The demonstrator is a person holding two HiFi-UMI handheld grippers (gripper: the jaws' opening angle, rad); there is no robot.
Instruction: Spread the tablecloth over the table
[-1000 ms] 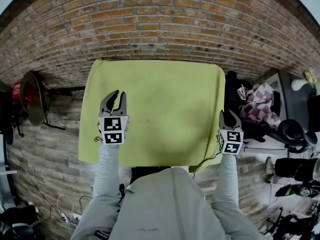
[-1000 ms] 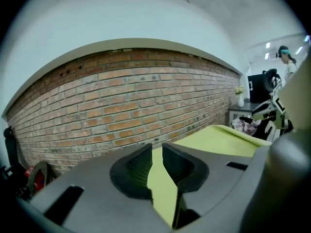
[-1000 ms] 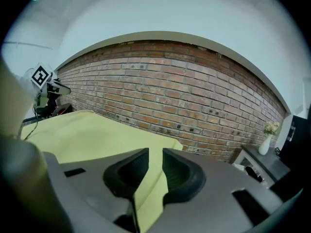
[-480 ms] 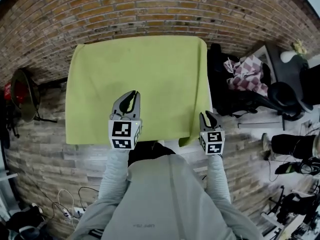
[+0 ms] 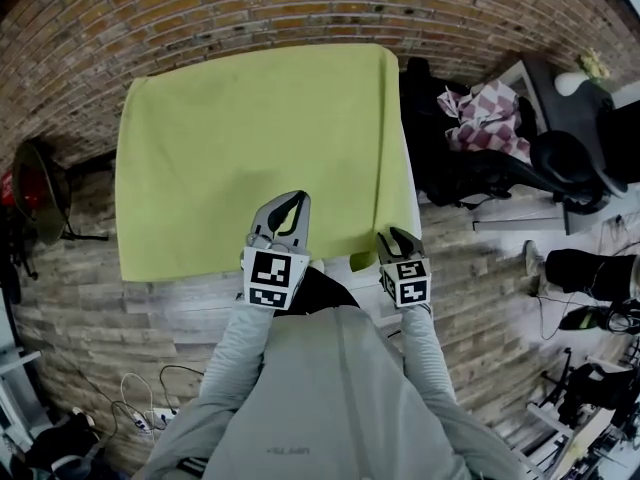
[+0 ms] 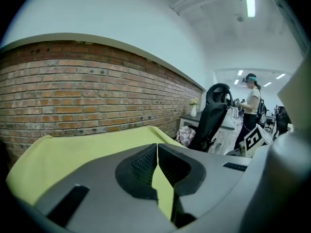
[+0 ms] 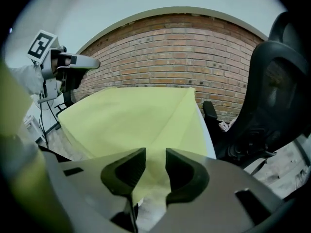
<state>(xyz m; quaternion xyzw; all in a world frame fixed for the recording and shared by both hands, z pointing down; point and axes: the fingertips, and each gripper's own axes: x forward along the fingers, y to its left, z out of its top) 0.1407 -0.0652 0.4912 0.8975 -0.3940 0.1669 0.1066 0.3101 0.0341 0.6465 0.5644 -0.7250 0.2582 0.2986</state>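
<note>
The tablecloth (image 5: pixel 250 148) already covers most of the counter (image 5: pixel 409 178) (a bare strip shows at the right). The right gripper (image 5: pixel 400 240) has its fingers pinching the cloth's near right corner. The left gripper (image 5: pixel 285 213) has its fingers together and empty over the near edge. Squaring up probably remains.

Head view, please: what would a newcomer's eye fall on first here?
The bright yellow-green tablecloth, spread flat before the brick wall, stands out first. At its near edge, the left tool is shut over it, while the right tool appears to pinch the near right corner.
</note>
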